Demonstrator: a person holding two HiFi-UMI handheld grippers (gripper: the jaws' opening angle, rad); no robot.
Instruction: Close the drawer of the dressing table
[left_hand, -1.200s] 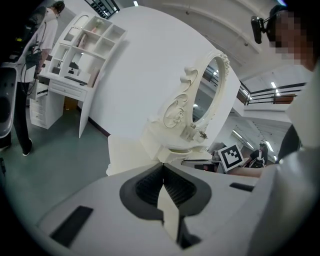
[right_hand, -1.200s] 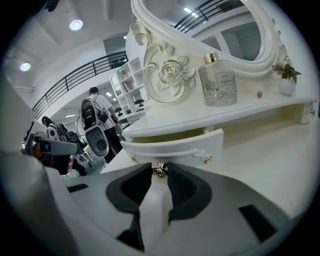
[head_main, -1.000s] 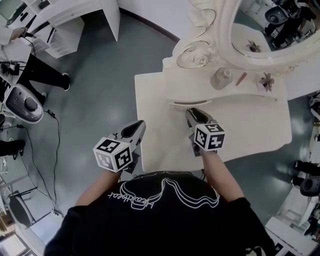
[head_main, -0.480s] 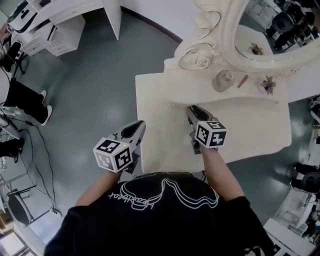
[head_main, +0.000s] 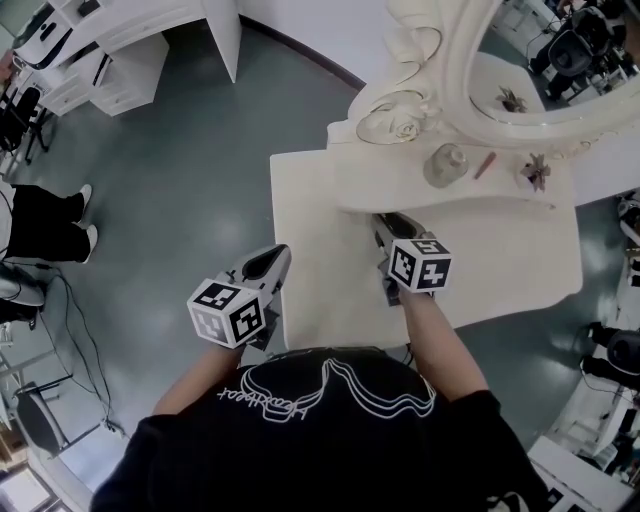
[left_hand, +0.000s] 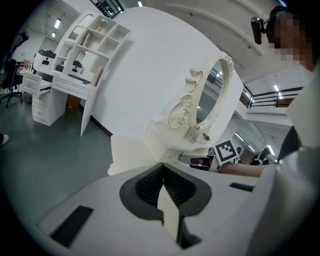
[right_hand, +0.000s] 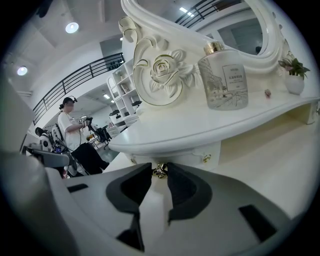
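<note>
Where the raised shelf (head_main: 470, 192) of the table (head_main: 320, 260) overhangs, the drawer (right_hand: 187, 152) sits pushed in, its front tucked under the shelf's rounded lip. The right tool (right_hand: 160, 172) points straight at that front, its jaws drawn in to a narrow gap on either side of a small gold knob (right_hand: 160, 169). A second gold knob (right_hand: 206, 158) shows just to the right on the same front. In the head view the right tool (head_main: 388, 222) reaches across the low tabletop, which is bare from the shelf edge out to its front and right rims. On the shelf a glass bottle (head_main: 445, 162) stands near the lip, well above the tool, beside the carved mirror frame (head_main: 400, 118).

The left tool (head_main: 270, 258) hangs just off the table's left edge, jaws pressed together with nothing between them. To its left, grey floor (head_main: 170, 180) lies open as far as a person's legs (head_main: 45, 225) at the picture's edge.
</note>
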